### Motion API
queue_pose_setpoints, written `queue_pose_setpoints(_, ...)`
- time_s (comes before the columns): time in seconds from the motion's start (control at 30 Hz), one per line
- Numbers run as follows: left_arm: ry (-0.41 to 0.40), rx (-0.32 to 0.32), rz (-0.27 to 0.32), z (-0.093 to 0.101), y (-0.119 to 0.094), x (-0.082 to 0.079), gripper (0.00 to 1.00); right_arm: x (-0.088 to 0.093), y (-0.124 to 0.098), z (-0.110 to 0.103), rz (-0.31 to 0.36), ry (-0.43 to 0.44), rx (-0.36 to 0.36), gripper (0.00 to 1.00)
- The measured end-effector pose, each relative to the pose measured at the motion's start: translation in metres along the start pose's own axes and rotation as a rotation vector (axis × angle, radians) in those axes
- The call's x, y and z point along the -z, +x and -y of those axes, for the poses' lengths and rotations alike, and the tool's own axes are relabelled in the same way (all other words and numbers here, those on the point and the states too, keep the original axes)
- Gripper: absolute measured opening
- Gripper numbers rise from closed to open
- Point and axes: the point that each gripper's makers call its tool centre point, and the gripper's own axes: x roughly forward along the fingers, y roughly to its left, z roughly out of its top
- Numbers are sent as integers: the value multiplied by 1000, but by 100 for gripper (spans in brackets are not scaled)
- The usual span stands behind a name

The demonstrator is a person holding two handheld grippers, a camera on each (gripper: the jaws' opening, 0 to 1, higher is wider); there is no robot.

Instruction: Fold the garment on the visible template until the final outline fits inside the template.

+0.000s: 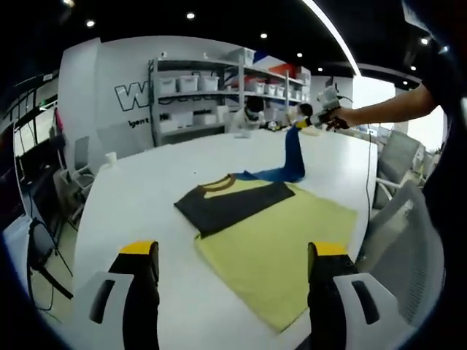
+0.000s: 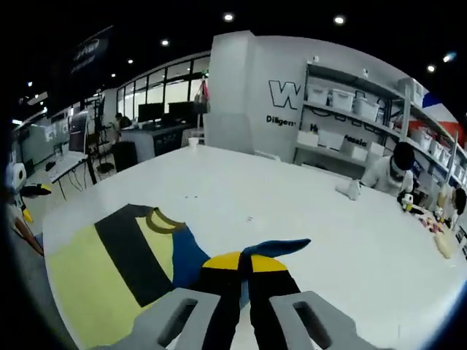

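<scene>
With right gripper (image 2: 244, 273) clamped on blue sleeve (image 1: 294, 154) and left gripper (image 1: 230, 281) gaping empty, overpulling risks dragging shirt (image 1: 270, 240) askew.

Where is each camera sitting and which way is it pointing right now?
Left gripper view: rides the left gripper, jaws apart, low over the white table, facing the yellow T-shirt with a black sleeve; the person's arm and the right gripper lift the blue sleeve.
Right gripper view: rides the right gripper, shut on the blue sleeve, looking across the table towards the storage shelves.
Shared: the T-shirt, blue sleeve, table and shelves.
</scene>
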Motion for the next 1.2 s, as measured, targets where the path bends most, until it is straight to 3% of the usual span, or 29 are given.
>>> queue_pose_setpoints(0.53, 5, -21, 13, -6, -10, 2, 81, -40, 18, -59, 26, 12, -119, 0)
queue_pose_setpoints(0.8, -42, -31, 32, -11, -15, 6, 80, -52, 34, -96, 19, -1, -182, 0)
queue_pose_setpoints(1.2, -51, -39, 23, -12, -17, 10, 80, -71, 43, -121, 29, -34, -233, 0)
